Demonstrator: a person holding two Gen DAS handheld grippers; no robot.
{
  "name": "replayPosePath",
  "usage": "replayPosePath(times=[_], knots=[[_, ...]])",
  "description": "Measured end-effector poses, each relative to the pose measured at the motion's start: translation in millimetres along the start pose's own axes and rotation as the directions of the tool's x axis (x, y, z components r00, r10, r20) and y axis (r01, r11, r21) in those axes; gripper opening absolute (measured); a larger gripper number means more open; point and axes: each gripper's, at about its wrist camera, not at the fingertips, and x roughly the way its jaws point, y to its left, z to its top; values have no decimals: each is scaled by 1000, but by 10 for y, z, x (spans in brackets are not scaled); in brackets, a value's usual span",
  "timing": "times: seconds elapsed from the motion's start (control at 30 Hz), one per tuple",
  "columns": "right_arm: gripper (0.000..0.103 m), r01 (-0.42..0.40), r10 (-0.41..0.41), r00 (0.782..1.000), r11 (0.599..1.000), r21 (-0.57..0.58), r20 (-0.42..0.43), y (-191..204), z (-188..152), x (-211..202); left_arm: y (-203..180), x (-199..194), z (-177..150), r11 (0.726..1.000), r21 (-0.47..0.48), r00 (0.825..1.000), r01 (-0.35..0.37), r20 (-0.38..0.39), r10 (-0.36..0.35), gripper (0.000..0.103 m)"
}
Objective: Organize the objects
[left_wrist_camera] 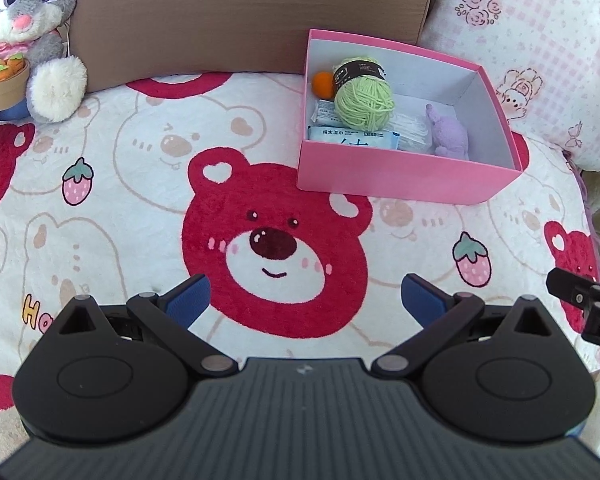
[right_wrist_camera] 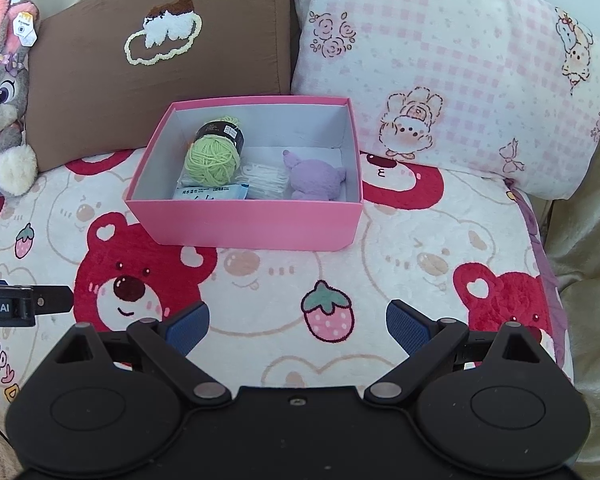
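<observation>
A pink box (left_wrist_camera: 400, 178) (right_wrist_camera: 244, 222) stands on the bear-print blanket in front of the pillows. Inside lie a green yarn ball (left_wrist_camera: 363, 98) (right_wrist_camera: 212, 159), an orange ball (left_wrist_camera: 322, 84), a wet-wipes pack (left_wrist_camera: 352, 138) (right_wrist_camera: 210, 192), a white packet (left_wrist_camera: 412, 132) (right_wrist_camera: 265, 182) and a purple plush (left_wrist_camera: 450, 134) (right_wrist_camera: 314, 179). My left gripper (left_wrist_camera: 306, 300) is open and holds nothing, low over the blanket, short of the box. My right gripper (right_wrist_camera: 298, 326) is open too, nothing between its fingers, also well short of the box.
A grey rabbit plush (left_wrist_camera: 28, 36) (right_wrist_camera: 2, 104) sits at the back left against a brown pillow (left_wrist_camera: 240, 12) (right_wrist_camera: 160, 64). A pink checked pillow (left_wrist_camera: 540, 48) (right_wrist_camera: 452, 64) leans at the back right. The blanket (left_wrist_camera: 120, 200) (right_wrist_camera: 420, 248) ends at the right, beside beige fabric (right_wrist_camera: 588, 240).
</observation>
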Motion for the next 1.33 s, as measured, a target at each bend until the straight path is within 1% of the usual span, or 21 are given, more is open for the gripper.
replayPosePath(times=[0.23, 1.33], knots=[[97, -1, 1, 1000, 1000, -9, 1, -4, -2, 0, -52, -14, 6, 999, 38, 1000, -5, 4, 5, 103], [97, 5, -5, 1000, 1000, -22, 2, -11, -11, -11, -117, -9, -24, 997, 71, 1000, -2, -2, 2, 103]])
